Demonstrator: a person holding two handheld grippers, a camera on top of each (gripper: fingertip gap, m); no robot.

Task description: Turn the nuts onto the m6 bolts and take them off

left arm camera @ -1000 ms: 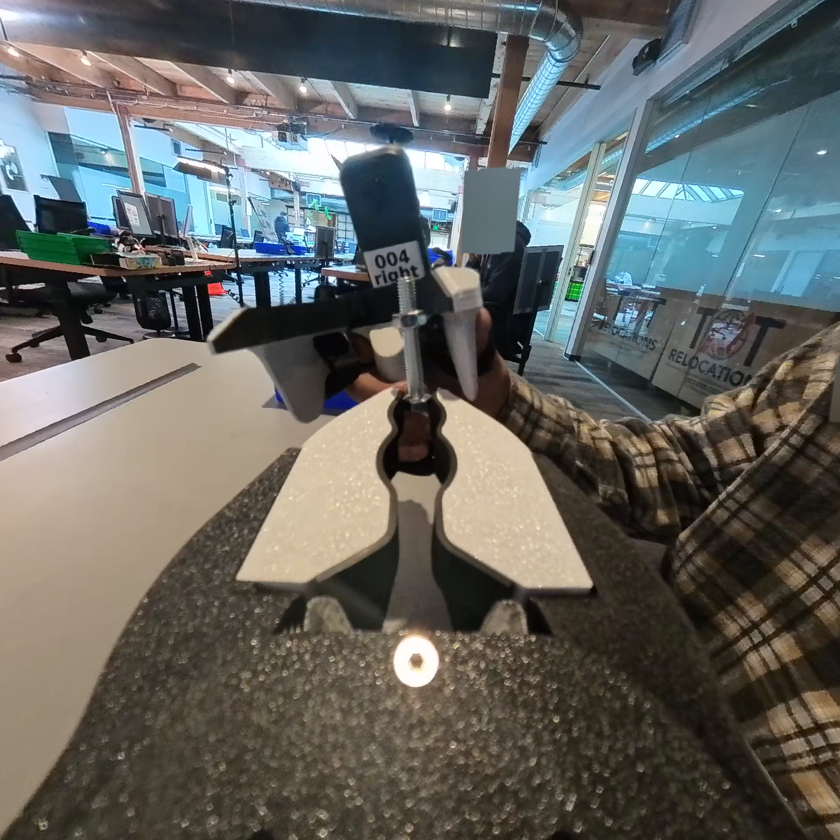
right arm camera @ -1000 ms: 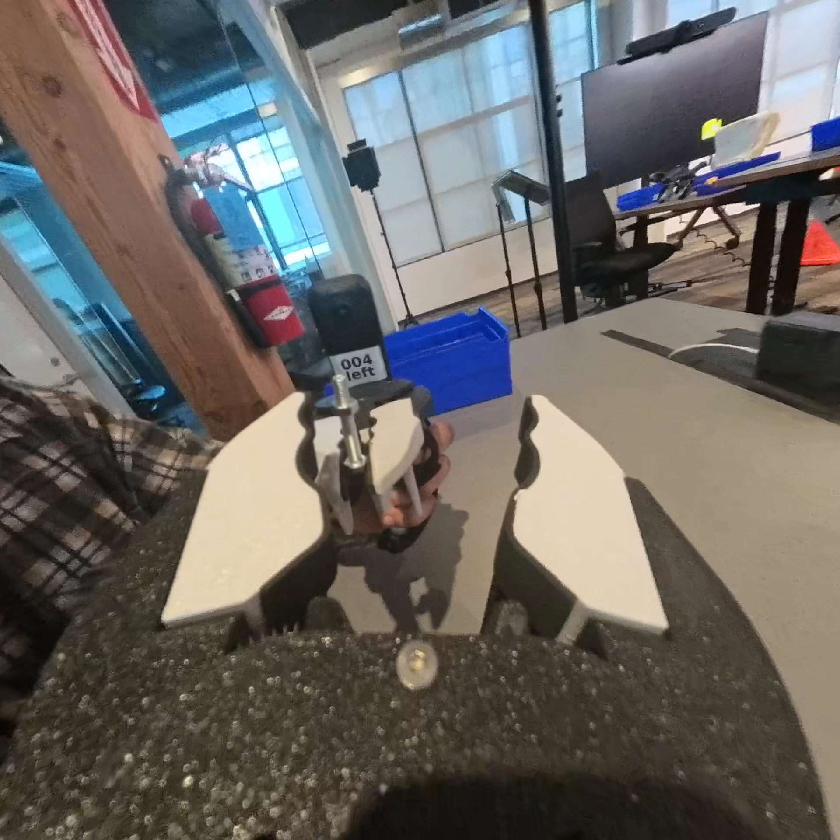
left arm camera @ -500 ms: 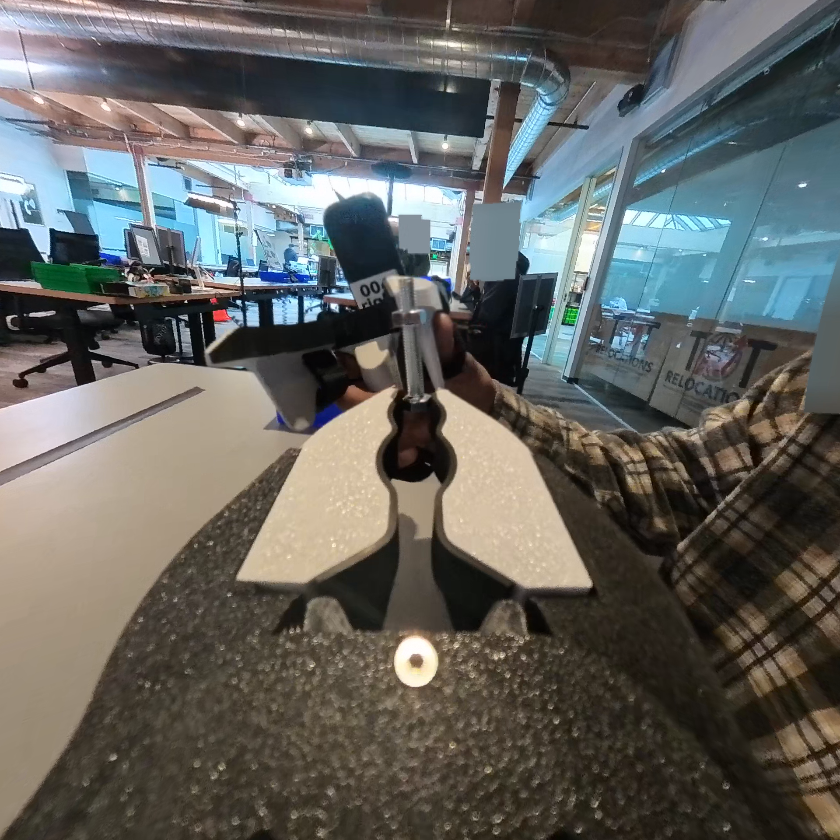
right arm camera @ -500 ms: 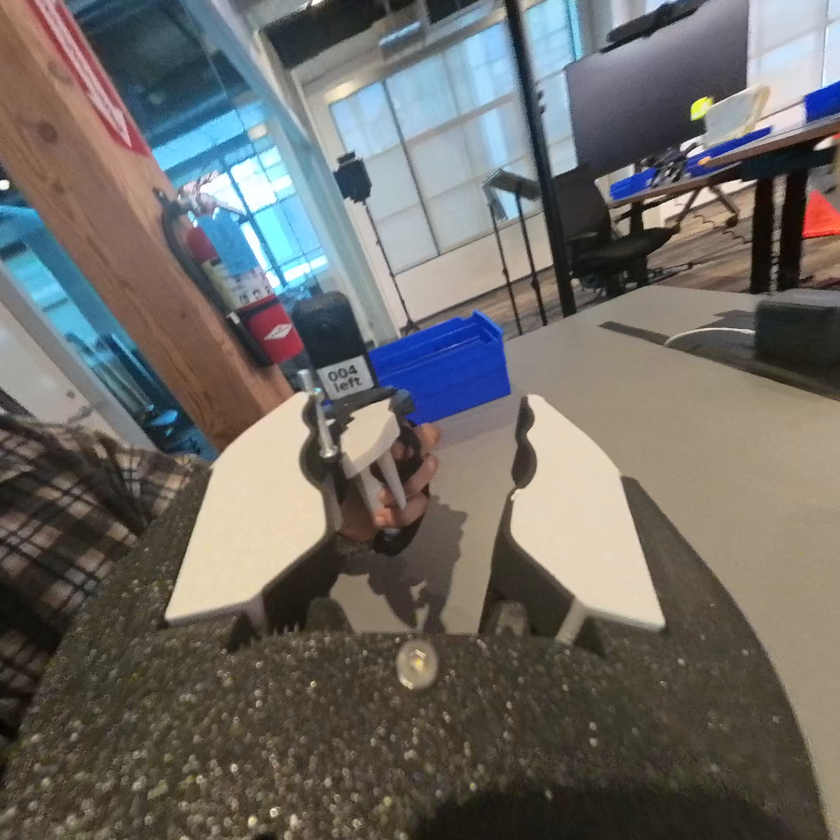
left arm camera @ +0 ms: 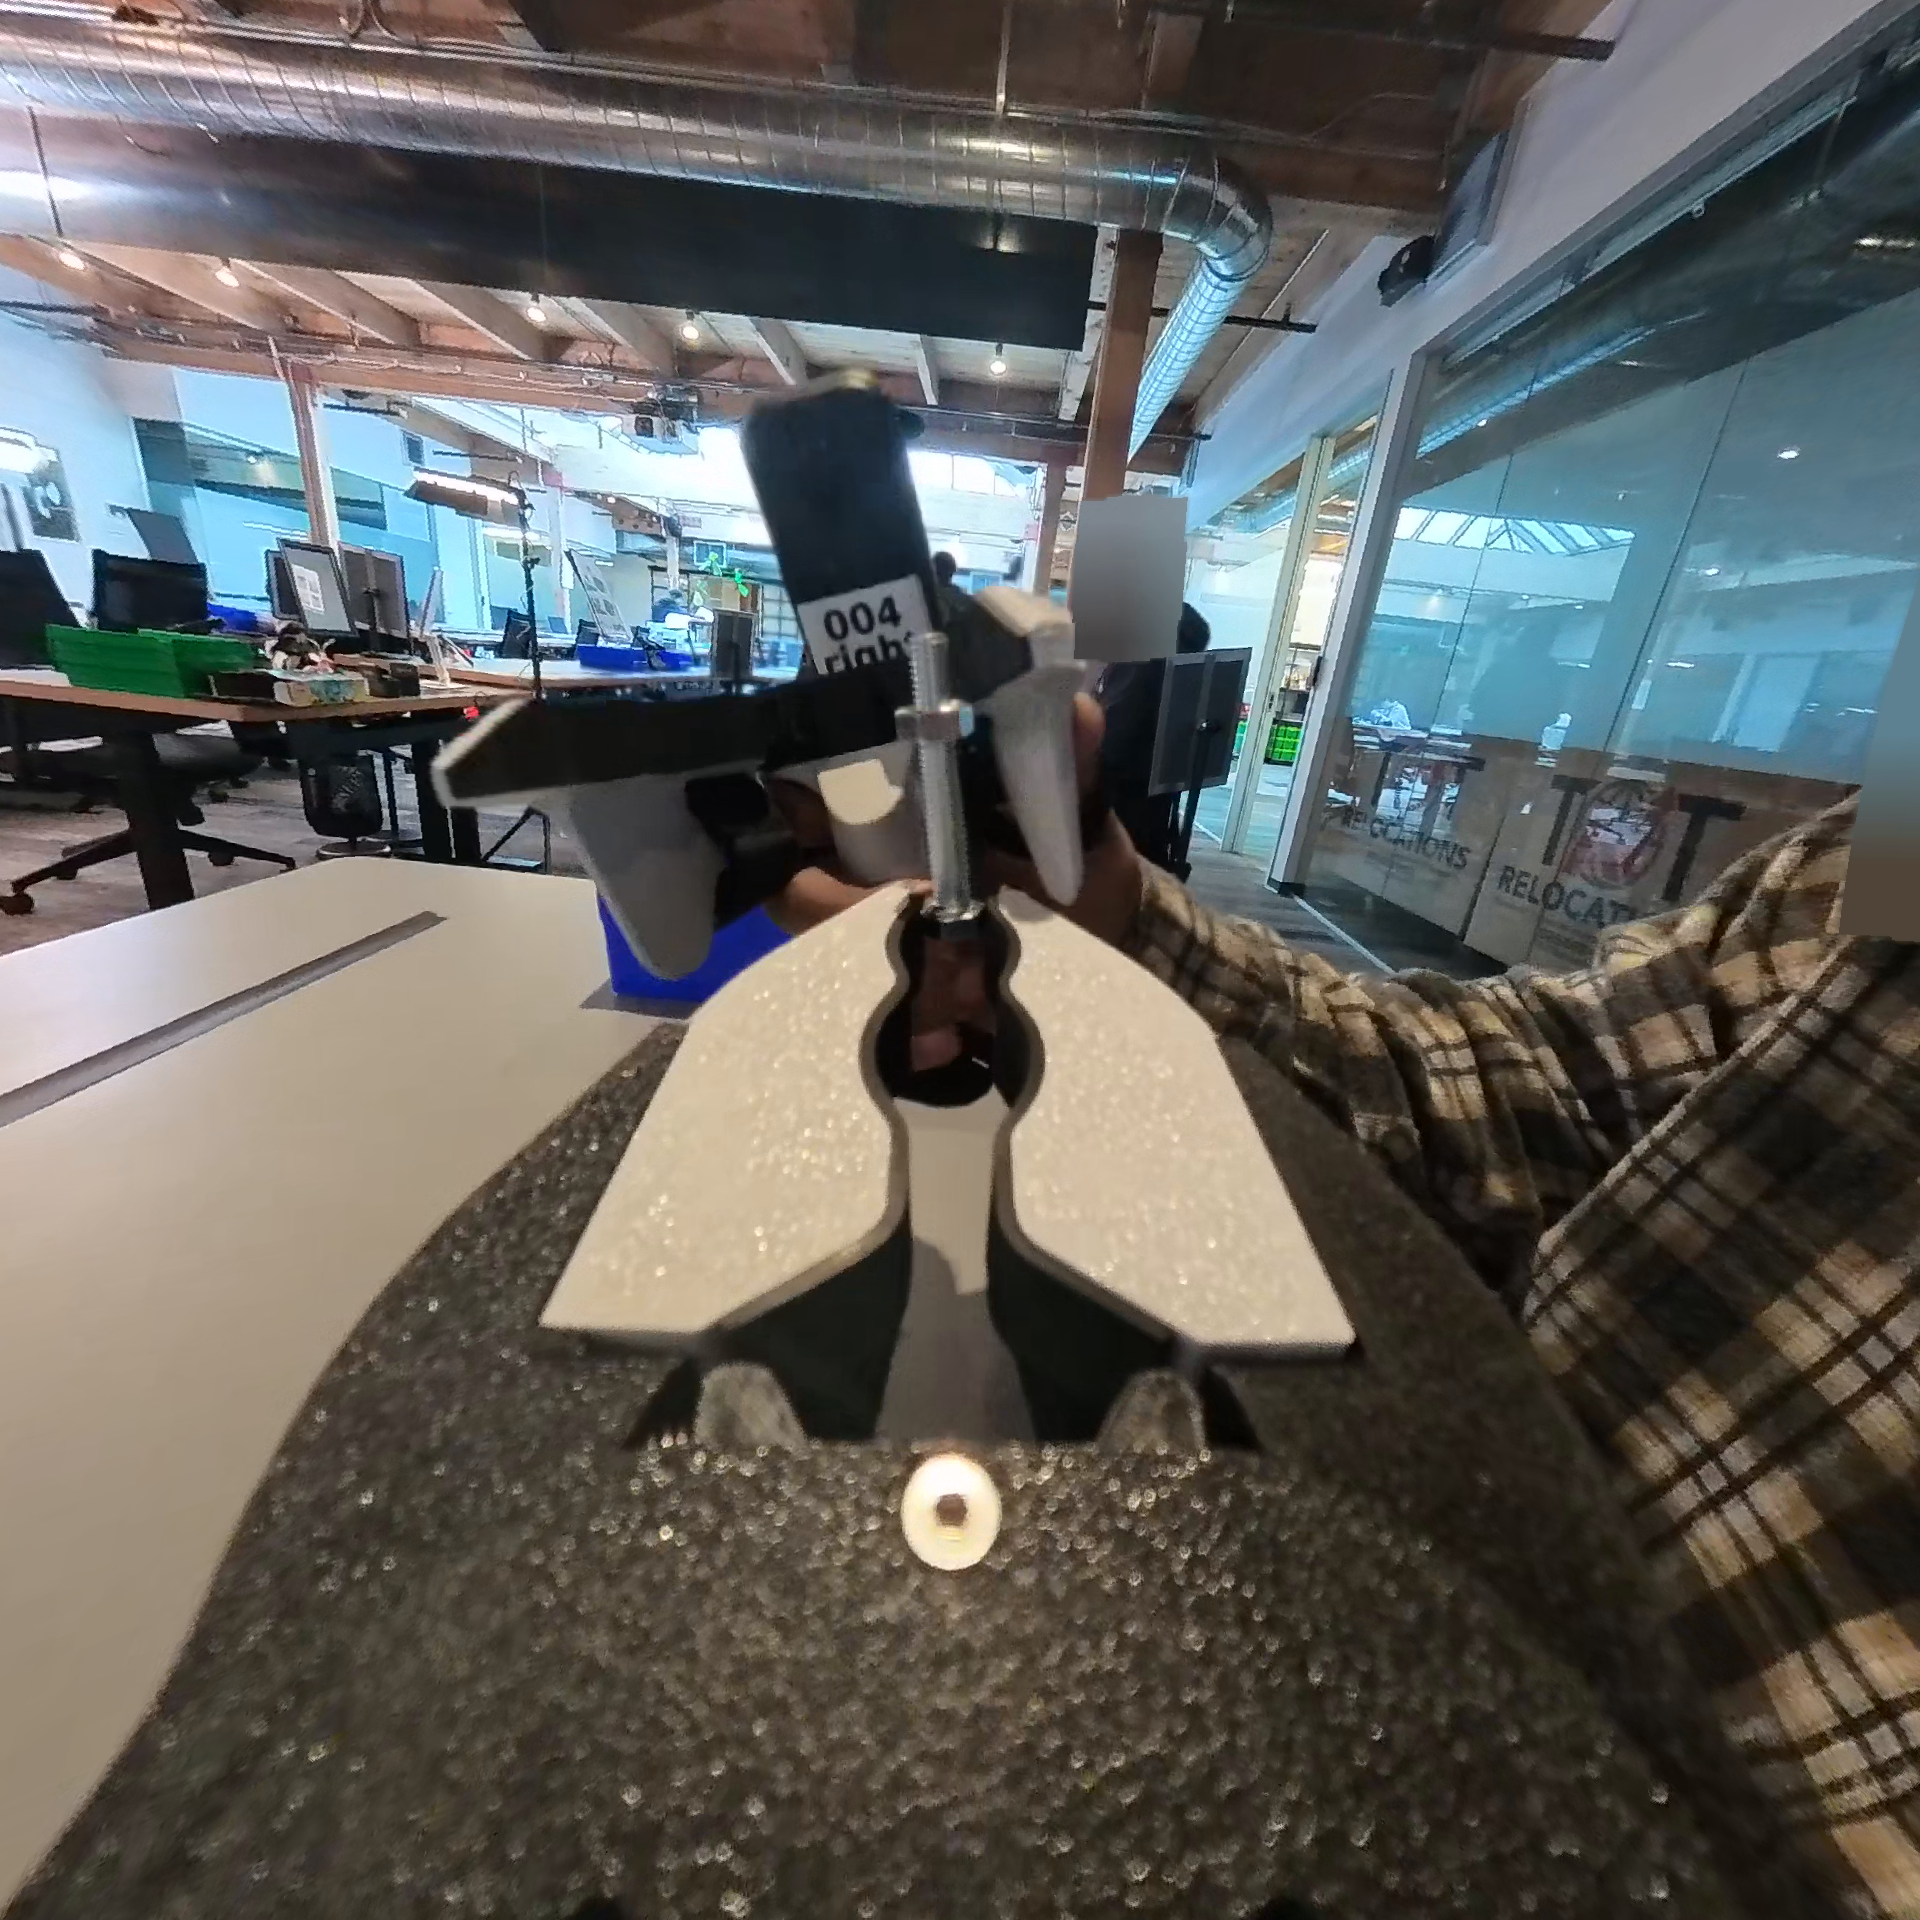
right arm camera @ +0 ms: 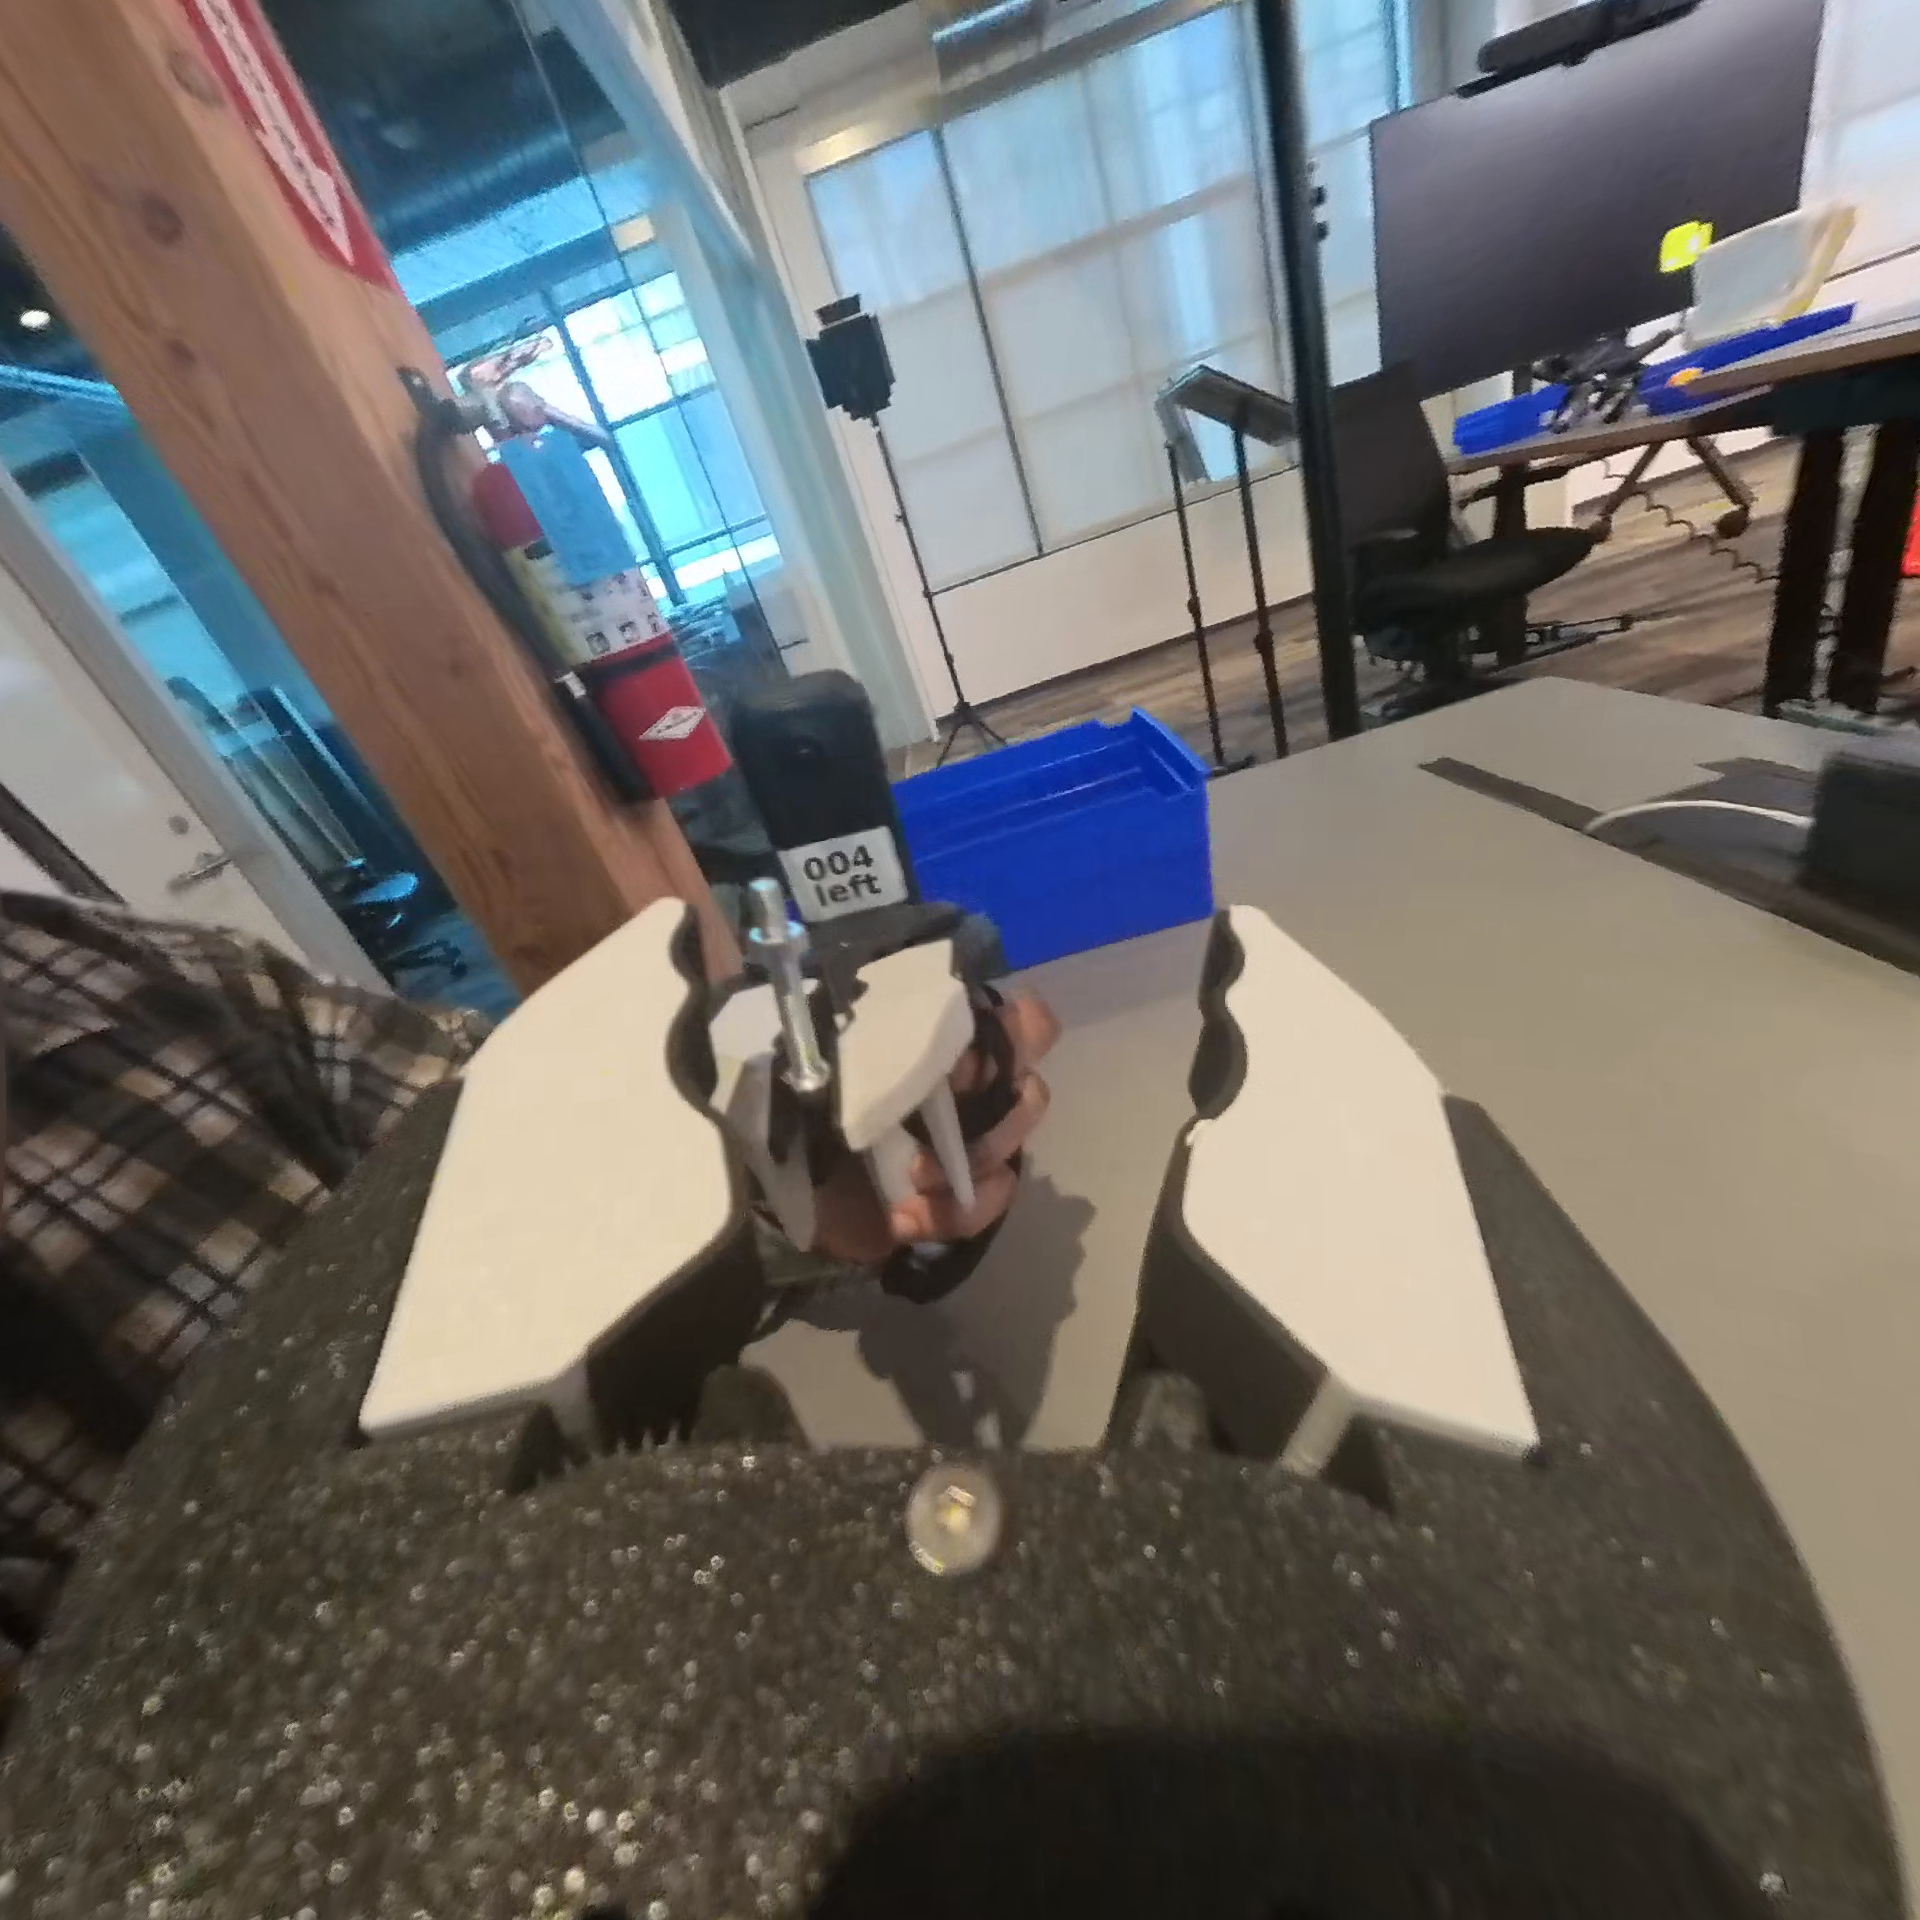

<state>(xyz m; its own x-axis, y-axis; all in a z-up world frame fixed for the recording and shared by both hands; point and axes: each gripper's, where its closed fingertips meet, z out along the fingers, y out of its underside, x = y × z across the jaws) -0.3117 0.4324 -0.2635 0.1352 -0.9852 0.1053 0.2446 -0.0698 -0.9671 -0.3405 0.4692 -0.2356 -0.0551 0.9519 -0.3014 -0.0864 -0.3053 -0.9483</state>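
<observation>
My left gripper (left arm camera: 951,925) is shut on the head end of a silver M6 bolt (left arm camera: 940,821). The bolt stands upright out of its fingertips. A silver nut (left arm camera: 935,722) sits on the thread near the bolt's top end. My right gripper (right arm camera: 951,935) is wide open and holds nothing. In the right wrist view the bolt (right arm camera: 792,1008) and nut (right arm camera: 774,940) stand between the open fingers, close to the left finger (right arm camera: 582,1122). I see no contact there. In the left wrist view the right gripper (left arm camera: 852,862) hangs behind the bolt, one white finger (left arm camera: 1039,790) just right of the nut.
A blue bin (right arm camera: 1060,831) stands on the grey table (right arm camera: 1558,987) behind the grippers. A black box with a white cable (right arm camera: 1860,821) lies at the right. A wooden post with a fire extinguisher (right arm camera: 665,717) stands at the left. A plaid sleeve (left arm camera: 1558,1143) fills the right of the left wrist view. There is about 5 cm between the tips of the two grippers.
My right gripper drew its finger off the nut and opened a little wider. The bolt stays clamped in my left gripper, the nut at about the same height.
</observation>
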